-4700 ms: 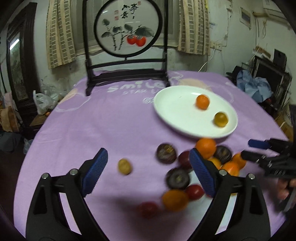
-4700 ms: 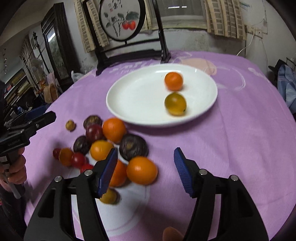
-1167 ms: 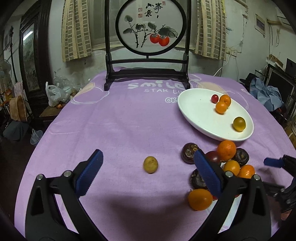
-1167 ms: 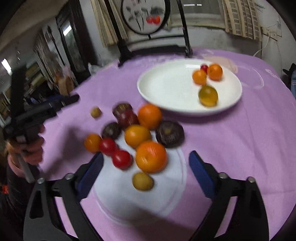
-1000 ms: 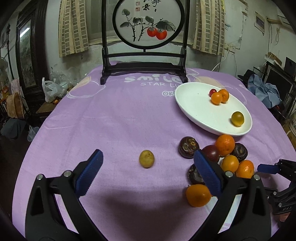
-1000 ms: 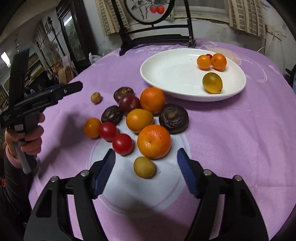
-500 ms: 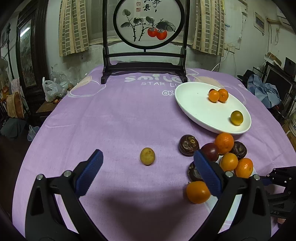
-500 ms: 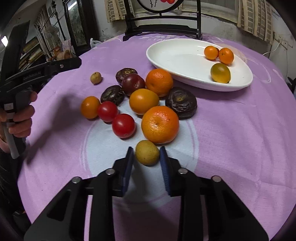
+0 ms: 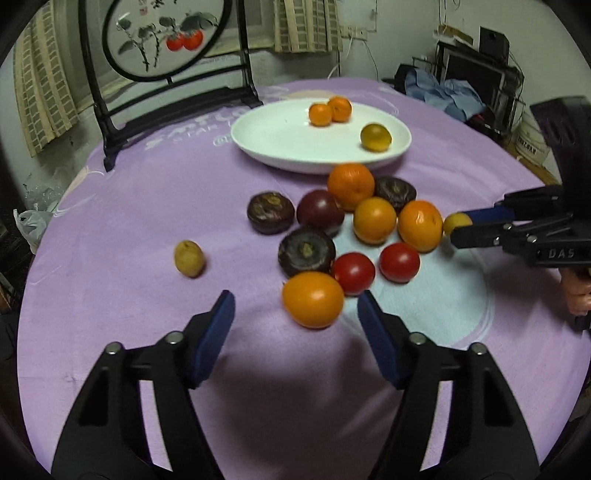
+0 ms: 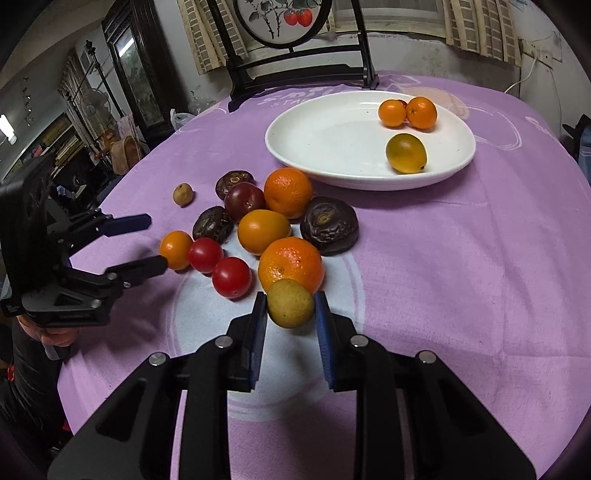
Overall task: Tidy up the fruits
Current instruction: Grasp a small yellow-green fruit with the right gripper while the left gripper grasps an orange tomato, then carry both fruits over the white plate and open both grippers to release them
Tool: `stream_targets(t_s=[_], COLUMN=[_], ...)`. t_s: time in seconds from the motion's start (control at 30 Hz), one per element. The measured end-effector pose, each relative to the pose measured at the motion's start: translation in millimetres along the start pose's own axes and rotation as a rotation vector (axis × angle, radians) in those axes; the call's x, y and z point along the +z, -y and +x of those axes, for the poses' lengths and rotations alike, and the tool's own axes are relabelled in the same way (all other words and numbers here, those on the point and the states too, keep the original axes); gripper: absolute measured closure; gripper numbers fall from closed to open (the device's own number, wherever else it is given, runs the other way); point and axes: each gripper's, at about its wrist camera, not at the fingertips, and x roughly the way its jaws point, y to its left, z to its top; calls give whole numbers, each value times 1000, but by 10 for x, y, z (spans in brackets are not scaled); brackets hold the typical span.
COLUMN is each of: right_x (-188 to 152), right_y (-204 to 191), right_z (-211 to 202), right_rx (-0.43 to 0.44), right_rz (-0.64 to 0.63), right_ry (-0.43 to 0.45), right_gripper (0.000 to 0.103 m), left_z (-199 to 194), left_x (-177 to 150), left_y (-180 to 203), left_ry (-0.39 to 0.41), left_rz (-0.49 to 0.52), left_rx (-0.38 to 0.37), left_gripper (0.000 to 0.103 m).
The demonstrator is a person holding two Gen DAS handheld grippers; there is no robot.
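Purple tablecloth (image 10: 461, 258) covers round table; framed painting (image 10: 284, 18) stands behind.

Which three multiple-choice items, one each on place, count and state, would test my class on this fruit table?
1. Where is the white plate?
A. under the fruit pile
B. off the table
C. beyond the fruit pile

2. How many red tomatoes lie on the purple cloth?
A. one
B. two
C. four

3. The right gripper is:
A. shut on a small yellow fruit
B. open and empty
C. shut on a tomato

Key: C, the plate sits past the pile; B, two lie side by side; A, both jaws press on the fruit.
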Motion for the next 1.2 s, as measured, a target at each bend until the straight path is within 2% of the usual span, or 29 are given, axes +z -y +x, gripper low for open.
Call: stream_targets(t_s=[0.07,0.47,0.77,0.87,1.03,1.2], right_x=[-9,-17,-19,-5,115,457], right_y=[-10,-24,-39,-44,-17,154], right_z=[-8,-38,-45,-65,-180,-167], right_rx=[1,-6,-8,9,16,-39], right_rz=[-1,-5,-9,-12,-6,63], right_ry=[1,11,13,27,144,289], right_gripper=[77,77,77,77,77,77], left_z=[73,156,182,121,-71,-44], left_x=[-6,-20,-20,-8,139,594], left_y=[9,-17,12,4,-52,-28], left_ry=[-20,-36,-44,-22,68,142], left_rz=[3,-21,-12,-11,-65,-129], left_rx=[-14,-64,-59,-48,-66,-72], left_gripper=[43,60,63,63,63,63])
